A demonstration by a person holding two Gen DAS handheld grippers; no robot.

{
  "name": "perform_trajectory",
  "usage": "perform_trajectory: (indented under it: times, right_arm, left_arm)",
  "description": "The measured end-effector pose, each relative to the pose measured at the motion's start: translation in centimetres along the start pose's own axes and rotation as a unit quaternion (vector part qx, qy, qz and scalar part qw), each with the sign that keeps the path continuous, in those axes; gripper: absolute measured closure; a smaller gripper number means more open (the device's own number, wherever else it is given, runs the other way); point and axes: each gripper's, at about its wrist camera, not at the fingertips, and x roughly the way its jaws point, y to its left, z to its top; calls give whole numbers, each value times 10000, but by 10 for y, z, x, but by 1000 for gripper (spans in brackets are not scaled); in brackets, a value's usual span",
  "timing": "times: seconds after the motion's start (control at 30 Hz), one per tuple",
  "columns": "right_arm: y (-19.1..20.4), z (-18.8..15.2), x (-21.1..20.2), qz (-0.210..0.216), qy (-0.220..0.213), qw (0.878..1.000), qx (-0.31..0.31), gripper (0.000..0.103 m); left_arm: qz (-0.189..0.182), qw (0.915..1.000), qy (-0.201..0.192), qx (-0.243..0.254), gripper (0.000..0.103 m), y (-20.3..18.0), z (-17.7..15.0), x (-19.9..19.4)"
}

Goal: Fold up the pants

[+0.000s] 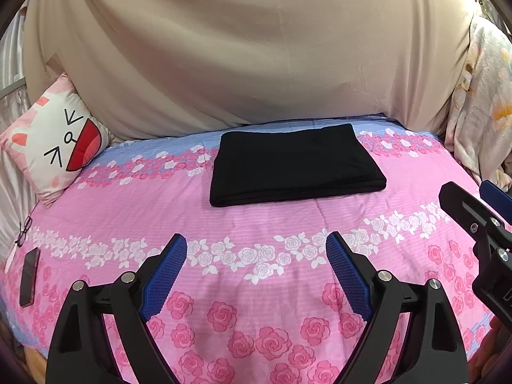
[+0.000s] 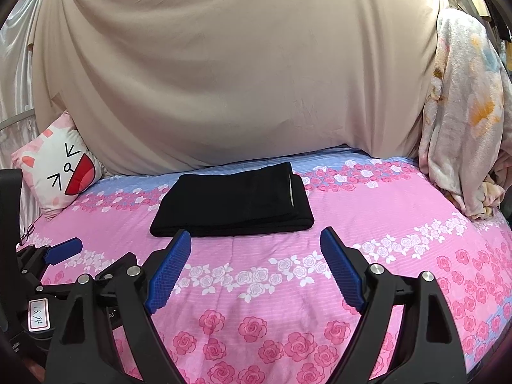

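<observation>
The black pants (image 1: 294, 166) lie folded into a flat rectangle on the pink rose-print bedspread (image 1: 224, 224), toward its far side. My left gripper (image 1: 256, 246) hovers over the bedspread well short of the pants, jaws wide open with nothing between them. In the right wrist view the pants (image 2: 233, 201) lie just beyond my right gripper (image 2: 255, 236), which is also open and empty, its left blue pad (image 2: 169, 268) overlapping the pants' near edge in the picture. Each gripper shows at the edge of the other's view: the right gripper (image 1: 473, 211) and the left gripper (image 2: 64, 249).
A cat-face cushion (image 1: 57, 147) leans at the far left of the bed. A dark phone (image 1: 29, 276) and a pair of glasses (image 1: 24, 230) lie near the left edge. A beige sheet (image 1: 256, 48) hangs behind, and a floral blanket (image 1: 480, 96) hangs at the right.
</observation>
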Motion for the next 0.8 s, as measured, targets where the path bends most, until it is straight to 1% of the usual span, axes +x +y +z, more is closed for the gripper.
perform_trajectory:
  times: [0.8]
  right_arm:
    - [2, -2, 1, 27, 19, 10000, -58, 21]
  left_arm:
    - [82, 10000, 18, -21, 17, 4, -6, -3]
